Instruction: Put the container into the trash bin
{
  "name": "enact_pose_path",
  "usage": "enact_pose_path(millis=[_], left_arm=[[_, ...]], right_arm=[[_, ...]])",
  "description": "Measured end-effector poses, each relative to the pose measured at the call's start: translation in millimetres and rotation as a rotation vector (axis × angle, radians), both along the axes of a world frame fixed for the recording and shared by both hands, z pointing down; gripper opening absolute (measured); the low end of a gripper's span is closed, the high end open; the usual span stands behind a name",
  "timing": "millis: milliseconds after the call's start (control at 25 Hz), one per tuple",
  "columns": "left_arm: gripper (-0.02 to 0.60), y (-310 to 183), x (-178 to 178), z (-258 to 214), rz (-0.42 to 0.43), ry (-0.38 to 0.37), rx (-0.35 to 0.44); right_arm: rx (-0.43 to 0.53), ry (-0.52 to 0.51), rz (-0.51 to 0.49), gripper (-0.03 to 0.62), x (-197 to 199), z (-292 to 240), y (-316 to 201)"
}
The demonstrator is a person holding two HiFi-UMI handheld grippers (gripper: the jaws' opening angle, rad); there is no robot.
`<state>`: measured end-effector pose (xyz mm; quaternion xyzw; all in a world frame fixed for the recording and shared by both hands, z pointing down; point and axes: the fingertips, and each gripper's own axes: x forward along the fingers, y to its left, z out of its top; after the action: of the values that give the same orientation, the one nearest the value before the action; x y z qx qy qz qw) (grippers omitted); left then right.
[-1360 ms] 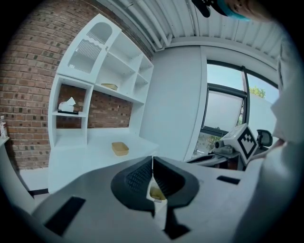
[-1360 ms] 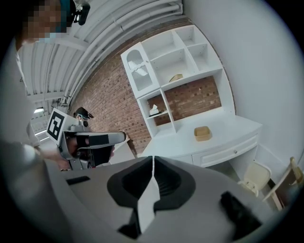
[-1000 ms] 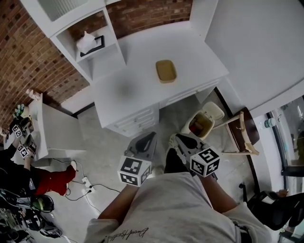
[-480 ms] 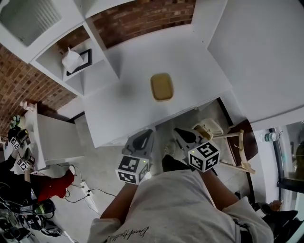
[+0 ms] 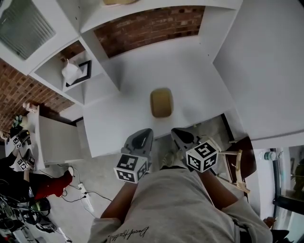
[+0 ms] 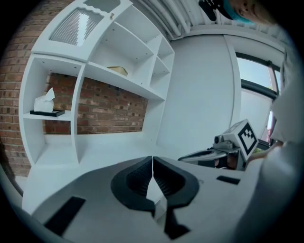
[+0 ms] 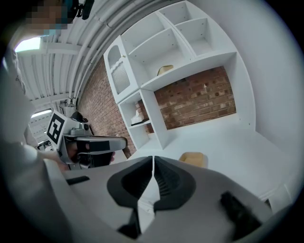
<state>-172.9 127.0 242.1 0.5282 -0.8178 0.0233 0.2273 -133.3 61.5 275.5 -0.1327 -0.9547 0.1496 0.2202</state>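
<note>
One container (image 5: 161,102) lies on one desk (image 5: 142,61), at twelve o'clock from the person. There are two grippers, the left gripper (image 5: 141,137) and the right gripper (image 5: 180,136), carrying two marker cubes (image 5: 129,168), one each. One tissue box (image 5: 70,73) stands at ten o'clock. One tan thing (image 5: 116,2) sits at the top edge, at twelve. One wooden chair (image 5: 240,161) is at four.

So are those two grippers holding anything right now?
Nothing: left gripper and right gripper are both shut, empty. The tan container lies on the desk.
</note>
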Motion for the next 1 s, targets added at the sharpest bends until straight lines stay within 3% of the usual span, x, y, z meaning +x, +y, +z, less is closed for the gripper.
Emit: enact_pose_path(millis=[240, 560, 1000], left_arm=[[0.017, -18, -4, -5, 0.017, -0.019, -0.011], [0.017, -14, -26, 7, -0.007, 0.011, -0.026], [0.017, -24, -70, 25, 0.055, 0.039, -0.07]], right_arm=[[-0.016, 0.007, 0.01, 0.031, -5, 3, -17], [-0.031, 0.042, 0.033, 0.031, -15, 18, -24], [-0.018, 0.094, 0.106, 0.031, -46, 32, -40]])
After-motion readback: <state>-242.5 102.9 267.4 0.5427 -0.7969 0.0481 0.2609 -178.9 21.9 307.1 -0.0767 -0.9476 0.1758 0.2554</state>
